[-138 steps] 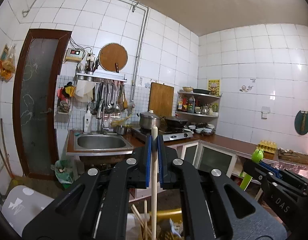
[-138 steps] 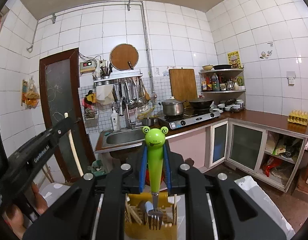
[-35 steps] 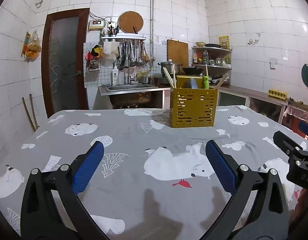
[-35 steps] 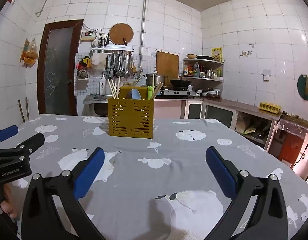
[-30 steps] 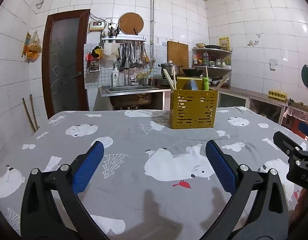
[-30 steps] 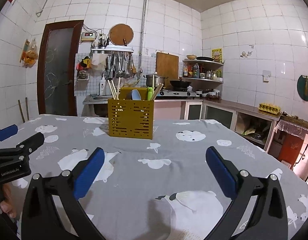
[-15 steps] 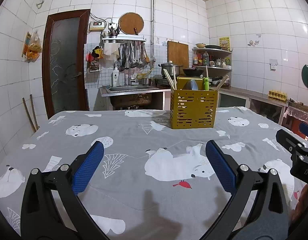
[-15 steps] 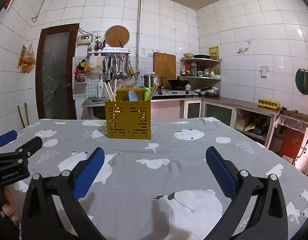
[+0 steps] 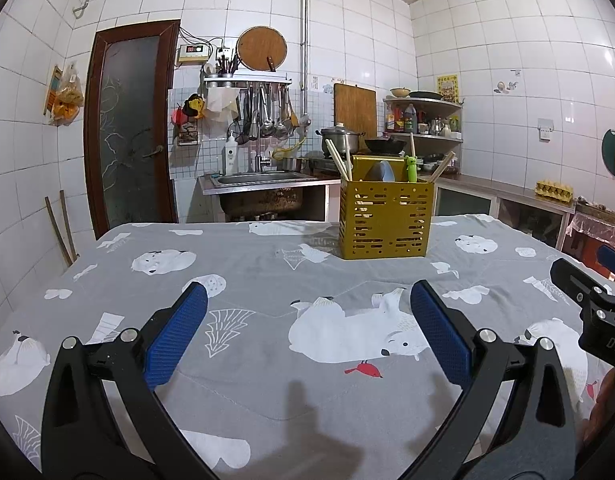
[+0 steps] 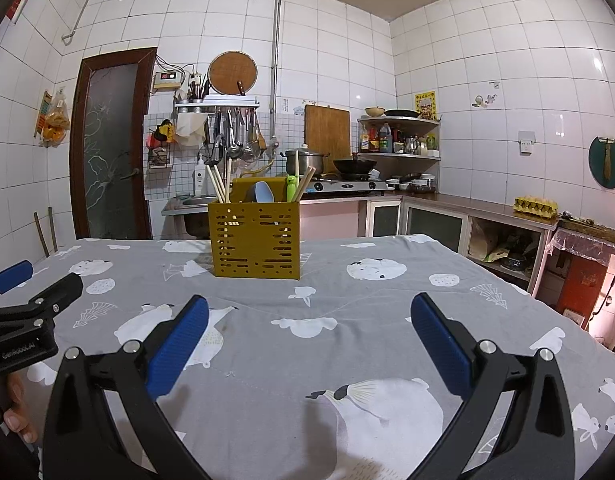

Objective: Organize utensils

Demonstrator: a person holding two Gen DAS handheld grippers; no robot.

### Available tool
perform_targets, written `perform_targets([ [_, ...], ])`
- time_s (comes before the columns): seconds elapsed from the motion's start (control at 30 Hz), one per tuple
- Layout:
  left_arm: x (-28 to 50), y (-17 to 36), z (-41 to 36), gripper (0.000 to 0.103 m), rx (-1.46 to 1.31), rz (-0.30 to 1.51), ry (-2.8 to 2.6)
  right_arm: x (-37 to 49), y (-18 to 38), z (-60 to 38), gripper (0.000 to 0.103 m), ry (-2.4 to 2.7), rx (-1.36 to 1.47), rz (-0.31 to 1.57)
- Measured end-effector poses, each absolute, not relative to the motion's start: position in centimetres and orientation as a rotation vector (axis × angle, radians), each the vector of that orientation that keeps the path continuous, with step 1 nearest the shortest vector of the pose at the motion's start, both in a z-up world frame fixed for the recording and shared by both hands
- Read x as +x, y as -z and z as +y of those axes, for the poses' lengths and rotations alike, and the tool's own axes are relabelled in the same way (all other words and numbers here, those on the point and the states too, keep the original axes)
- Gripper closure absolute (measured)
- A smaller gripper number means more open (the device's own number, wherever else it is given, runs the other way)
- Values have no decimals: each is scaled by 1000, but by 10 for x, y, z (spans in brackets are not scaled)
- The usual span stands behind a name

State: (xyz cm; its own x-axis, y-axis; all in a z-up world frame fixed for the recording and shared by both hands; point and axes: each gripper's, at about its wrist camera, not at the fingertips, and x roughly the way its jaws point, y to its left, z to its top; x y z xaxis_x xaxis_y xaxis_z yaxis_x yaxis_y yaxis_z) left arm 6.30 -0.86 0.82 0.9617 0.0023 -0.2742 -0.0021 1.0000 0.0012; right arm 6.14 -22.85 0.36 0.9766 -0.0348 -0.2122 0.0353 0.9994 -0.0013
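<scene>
Toward the table's far edge, on a grey bear-print cloth [image 9: 267, 280], stands one square yellow slotted holder [image 9: 385, 220]. Its utensils stand upright, handles up: wooden chopsticks [image 9: 339, 160], one blue spoon [image 9: 381, 171], one frog-topped green fork [image 9: 411, 168]. The left gripper [image 9: 307, 308] and right gripper [image 10: 309, 312] hover near the table's near edge, ribbed blue pads spread wide, holding nothing.
</scene>
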Motion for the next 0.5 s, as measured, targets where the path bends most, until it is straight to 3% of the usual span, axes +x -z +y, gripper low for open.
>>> perform_targets([
  [0.5, 62, -10, -10, 5, 6, 269, 0, 61, -4, -229, 4, 35, 2, 214],
])
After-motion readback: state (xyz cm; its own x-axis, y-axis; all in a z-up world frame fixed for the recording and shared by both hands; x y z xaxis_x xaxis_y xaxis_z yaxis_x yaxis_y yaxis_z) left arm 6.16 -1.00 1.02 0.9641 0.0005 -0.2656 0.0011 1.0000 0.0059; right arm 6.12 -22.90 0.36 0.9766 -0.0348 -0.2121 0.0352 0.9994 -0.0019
